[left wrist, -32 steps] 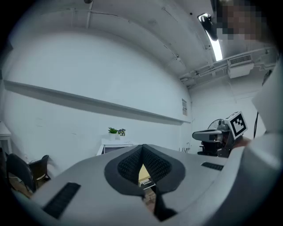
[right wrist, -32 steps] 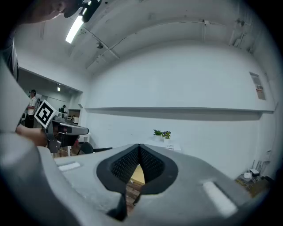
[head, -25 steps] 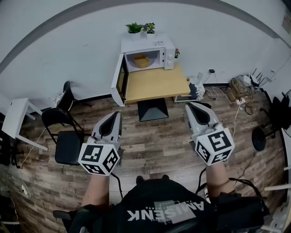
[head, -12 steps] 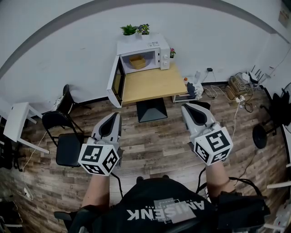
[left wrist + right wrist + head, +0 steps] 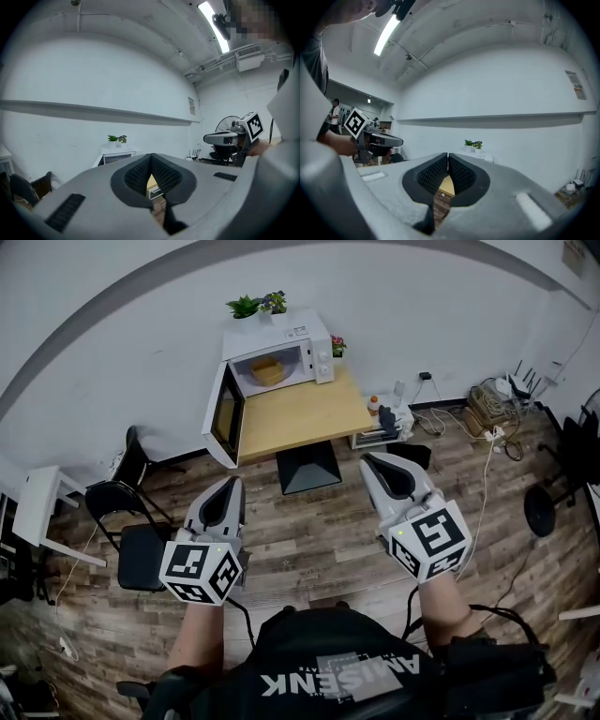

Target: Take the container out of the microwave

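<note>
Well to the left of the white microwave oven (image 5: 281, 351), a black chair (image 5: 141, 538) stands on the wood-plank floor (image 5: 319, 531). The microwave sits at the back of a square light-wood table (image 5: 300, 416), against the white wall. Its dark-windowed door (image 5: 222, 414) is swung wide open to the left, past the table's edge. Inside the lit microwave cavity rests a shallow yellowish container (image 5: 267, 370); what it holds cannot be made out. Two small green potted plants (image 5: 258, 305) stand on top of the microwave, and a little pot of pink flowers (image 5: 338, 341) sits just beside its right wall. Further right of the microwave, cables (image 5: 487, 409) lie tangled on the floor by the wall.

Both tools are held out over the floor, well apart from the microwave and pointing towards it. The grey left gripper (image 5: 232, 482) has its ribbed black pads (image 5: 136, 176) pressed together at the tips, with nothing between them. The grey right gripper (image 5: 368, 458) likewise has its pads (image 5: 433, 176) closed against each other, pinching nothing.
</note>
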A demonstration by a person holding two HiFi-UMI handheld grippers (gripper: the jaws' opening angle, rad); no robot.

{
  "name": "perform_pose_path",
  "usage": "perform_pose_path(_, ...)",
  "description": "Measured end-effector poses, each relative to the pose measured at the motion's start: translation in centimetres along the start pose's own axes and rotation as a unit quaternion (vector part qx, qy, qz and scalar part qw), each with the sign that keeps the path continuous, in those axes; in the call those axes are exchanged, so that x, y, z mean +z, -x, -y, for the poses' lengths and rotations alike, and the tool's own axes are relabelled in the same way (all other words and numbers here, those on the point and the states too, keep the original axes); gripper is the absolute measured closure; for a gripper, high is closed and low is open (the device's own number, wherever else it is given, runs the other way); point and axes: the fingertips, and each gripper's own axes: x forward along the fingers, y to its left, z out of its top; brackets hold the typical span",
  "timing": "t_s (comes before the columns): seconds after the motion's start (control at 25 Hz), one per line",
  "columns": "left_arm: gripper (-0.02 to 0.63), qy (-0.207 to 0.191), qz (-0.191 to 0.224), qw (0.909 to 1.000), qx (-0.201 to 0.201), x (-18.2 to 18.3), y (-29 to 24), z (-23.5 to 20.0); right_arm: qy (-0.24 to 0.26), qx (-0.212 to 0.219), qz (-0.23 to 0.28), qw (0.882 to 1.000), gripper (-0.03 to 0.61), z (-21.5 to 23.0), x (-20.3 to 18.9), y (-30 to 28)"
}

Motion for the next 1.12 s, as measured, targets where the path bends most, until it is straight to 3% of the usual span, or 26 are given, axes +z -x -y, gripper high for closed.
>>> perform_pose_path(0.16, 0.612, -0.018, -0.002, 0.9998, 0.003, 0.0, -0.9, 1.0, -0.001, 0.006, 0.000, 1.000, 0.568, 1.1, -1.0, 0.4)
perform_pose_path(0.4, 0.612, -0.001, -0.005, 1.0000, 0.001, -0.6, -3.2, -0.2, 0.001, 0.015, 0.001, 1.000, 0.568, 2.4, -1.2, -2.0)
perform_pose_path(0.72, 0.612, -0.003, 0.005, 0.9999, -0.014, -0.4, -8.2, -5.9, 0.003, -0.003, -0.012, 1.000, 0.568, 4.1, -1.4, -9.2)
perform_pose_path(1.12, 0.612, -0.002, 0.001, 0.9995, -0.032, 1.2, -15.1, -14.0, 0.018, 0.008, -0.041, 0.999, 0.568, 5.5, -0.5, -20.0)
